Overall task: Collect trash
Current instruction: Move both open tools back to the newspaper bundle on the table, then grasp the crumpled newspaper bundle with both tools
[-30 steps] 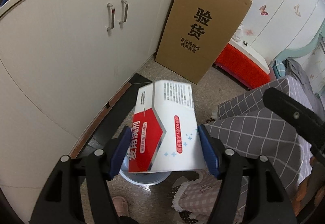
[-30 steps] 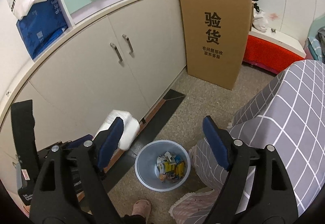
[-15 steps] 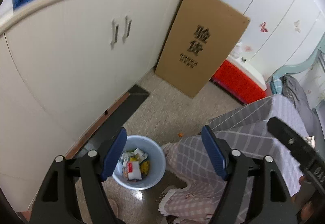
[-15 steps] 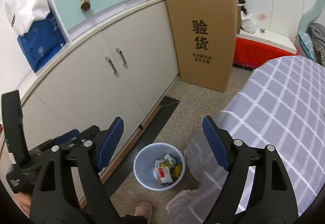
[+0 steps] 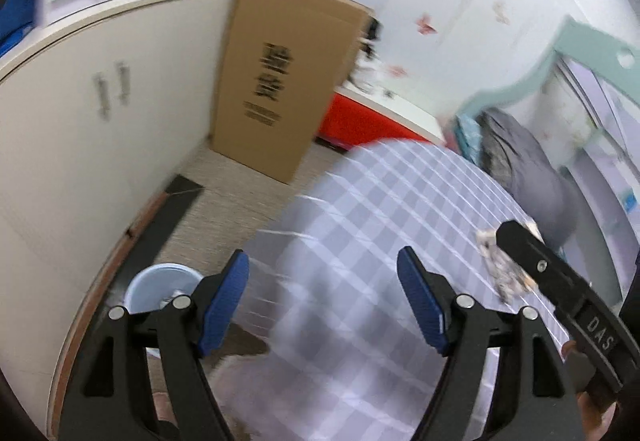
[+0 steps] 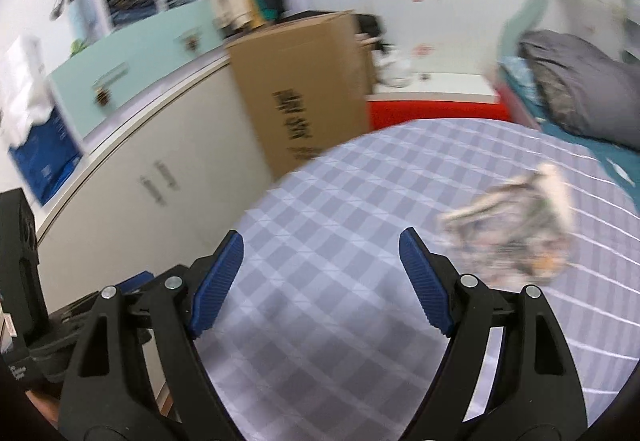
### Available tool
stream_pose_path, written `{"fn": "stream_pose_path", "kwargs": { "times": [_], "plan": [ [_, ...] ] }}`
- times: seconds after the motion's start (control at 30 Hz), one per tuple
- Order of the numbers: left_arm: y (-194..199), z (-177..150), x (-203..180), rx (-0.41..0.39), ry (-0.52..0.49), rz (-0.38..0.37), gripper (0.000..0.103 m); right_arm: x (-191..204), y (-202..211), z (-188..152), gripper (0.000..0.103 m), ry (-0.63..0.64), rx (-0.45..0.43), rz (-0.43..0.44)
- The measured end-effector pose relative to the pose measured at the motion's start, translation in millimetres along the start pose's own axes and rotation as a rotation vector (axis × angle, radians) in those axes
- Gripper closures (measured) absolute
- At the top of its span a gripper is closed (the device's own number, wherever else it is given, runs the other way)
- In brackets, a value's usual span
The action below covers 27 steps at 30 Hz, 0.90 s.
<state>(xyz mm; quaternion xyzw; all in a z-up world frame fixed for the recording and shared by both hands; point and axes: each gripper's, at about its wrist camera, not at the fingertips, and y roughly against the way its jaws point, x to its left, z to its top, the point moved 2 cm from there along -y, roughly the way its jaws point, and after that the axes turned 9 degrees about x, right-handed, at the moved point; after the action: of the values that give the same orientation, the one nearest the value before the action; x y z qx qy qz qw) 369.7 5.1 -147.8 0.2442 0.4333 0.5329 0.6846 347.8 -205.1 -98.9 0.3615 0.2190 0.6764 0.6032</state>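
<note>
Bedroom setting, both views motion-blurred. Grey-and-white checked counter (image 6: 360, 225) cover fills the foreground; cream cabinet (image 5: 80, 145) with paired door handles stands to the left; tall cardboard box (image 5: 280, 89) with printed black characters leans upright against the cabinet's end; red-fronted low unit (image 5: 360, 121) lies behind the box.

Containers: one pale blue waste bin (image 5: 160, 281) on the floor between cabinet and counter, partly hidden by the left finger; contents not legible in this blur.

Task item: crumpled patterned trash (image 6: 516, 229) lies on the checked cover, just beside and beyond the right-hand finger in the right wrist view; in the left wrist view the same wad (image 5: 500, 269) sits partly behind the other tool's black arm.

Left gripper (image 5: 323, 297): blue-padded fingers spread wide, jaws having just been opening, nothing between them, over the counter's edge.

Right gripper (image 6: 322, 281): fingers spread wide, empty, above the checked cover, not touching the trash.
</note>
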Motion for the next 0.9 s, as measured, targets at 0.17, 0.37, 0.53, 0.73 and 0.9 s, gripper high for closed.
{"fn": "stream_pose_path", "kwargs": {
  "times": [0.17, 0.37, 0.53, 0.73, 0.9],
  "plan": [
    [-31.3, -14.1, -79.7, 0.053, -0.088, -0.057, 0.028, -83.3, 16.6, -2.1, 0.024, -0.104, -0.007, -0.097],
    [-69.6, -21.0, -147.2, 0.097, -0.145, -0.094, 0.028, -165.2, 15.2, -9.0, 0.029, -0.227, 0.023, -0.168],
    [-97.7, -20.9, -176.5, 0.13, -0.147, -0.105, 0.028, -193.7, -3.9, -11.2, 0.035, -0.258, 0.076, -0.131],
    [-124.1, -15.2, -190.9, 0.141, -0.129, -0.12, 0.029, -194.1, -22.9, -9.2, 0.049, -0.253, 0.116, -0.056],
    [-132.2, -11.5, -197.5, 0.132, -0.13, -0.147, 0.037, -196.1, -28.7, -10.8, 0.064, -0.246, 0.126, 0.013]
  ]
}}
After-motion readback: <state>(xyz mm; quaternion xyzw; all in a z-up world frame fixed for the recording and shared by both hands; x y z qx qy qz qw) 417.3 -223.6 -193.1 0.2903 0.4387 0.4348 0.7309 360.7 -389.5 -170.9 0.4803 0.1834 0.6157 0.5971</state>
